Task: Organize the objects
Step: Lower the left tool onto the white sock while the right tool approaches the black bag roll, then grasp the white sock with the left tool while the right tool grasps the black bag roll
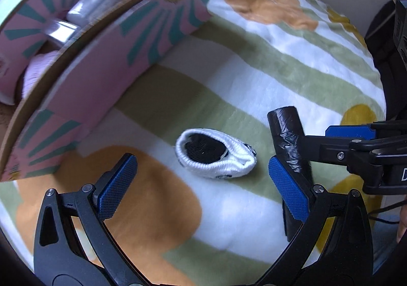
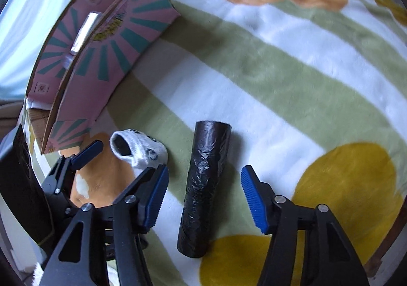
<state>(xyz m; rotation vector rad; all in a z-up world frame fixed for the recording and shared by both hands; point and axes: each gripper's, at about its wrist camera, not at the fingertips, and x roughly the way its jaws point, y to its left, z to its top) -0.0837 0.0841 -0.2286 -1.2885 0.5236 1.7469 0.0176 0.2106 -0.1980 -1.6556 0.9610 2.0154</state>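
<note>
**Hovering over sock and black roll, both tongs spread**

Lying on a plush blanket (image 2: pixel 292 77) striped green and white with orange and yellow blobs: a small white sock (image 1: pixel 216 156), opening toward the left wrist camera, dark inside, with dark markings on its far end. Just to its right, a roll of black plastic bags (image 2: pixel 203 189), lying flat, apart from the sock.

Left gripper (image 1: pixel 201 184): jaws wide apart, empty. The sock sits between and slightly beyond the blue pads (image 1: pixel 115 185). Right-hand pad overlaps the black roll in this view; contact cannot be told.

Right gripper (image 2: pixel 204 196): jaws spread, nothing pinched. The roll lies lengthwise in the gap between the pads, touching neither. Seen from the left wrist camera, the right gripper's fingers reach in from the right edge, across the roll's upper half.

Pink cardboard box (image 1: pixel 106 51) with teal ray pattern stands on the blanket, beyond and left of the sock, flaps open. Inside: pale wrapped packets (image 1: pixel 99 3) and something soft and pink (image 1: pixel 35 72), blurred.

Both views show motion blur at the edges.
</note>
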